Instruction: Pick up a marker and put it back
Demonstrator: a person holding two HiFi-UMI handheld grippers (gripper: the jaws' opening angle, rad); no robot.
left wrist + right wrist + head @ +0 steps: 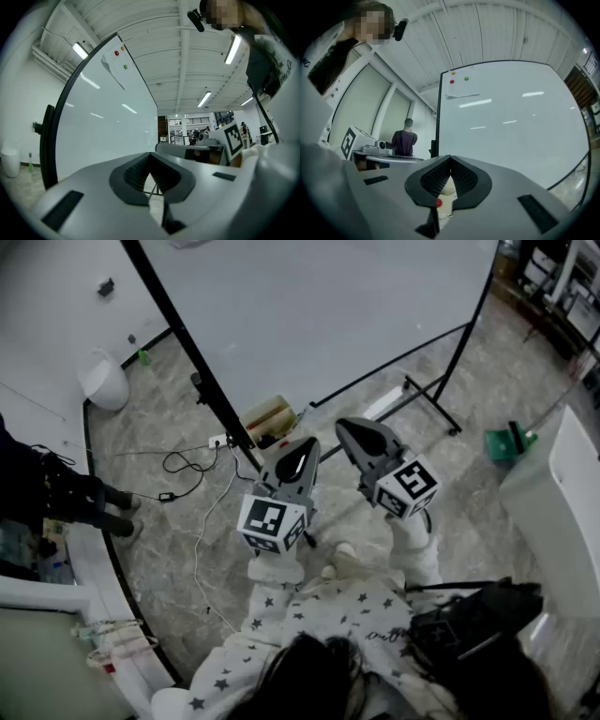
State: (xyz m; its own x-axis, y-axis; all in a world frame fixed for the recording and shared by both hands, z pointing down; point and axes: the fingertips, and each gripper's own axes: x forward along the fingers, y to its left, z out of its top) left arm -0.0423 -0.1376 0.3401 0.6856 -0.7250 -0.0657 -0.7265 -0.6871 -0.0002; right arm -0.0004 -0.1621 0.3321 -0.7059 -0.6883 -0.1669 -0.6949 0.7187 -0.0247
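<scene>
Left tool (306, 446) clenched, jaws tip to tip, nothing between them. Right tool (347, 429) just beside it, also clenched and empty. Both point toward whiteboard (328, 306) ahead. Red magnet (451, 81) and green magnet (466, 78) near board's top corner. Only print seen: black-and-white square codes on left cube (272, 521) and right cube (411, 486). Marker cannot be made out in any view.

**One camera overhead, one riding on each gripper**

The head view looks steeply down on the left gripper (302, 451), the right gripper (356, 432) and the floor (169, 512). Each gripper view sits close behind its own jaws, tilted up toward the ceiling (183, 47). All three share the whiteboard (328, 306); each gripper view catches the other gripper's marker cube (233, 137) at its edge.
</scene>
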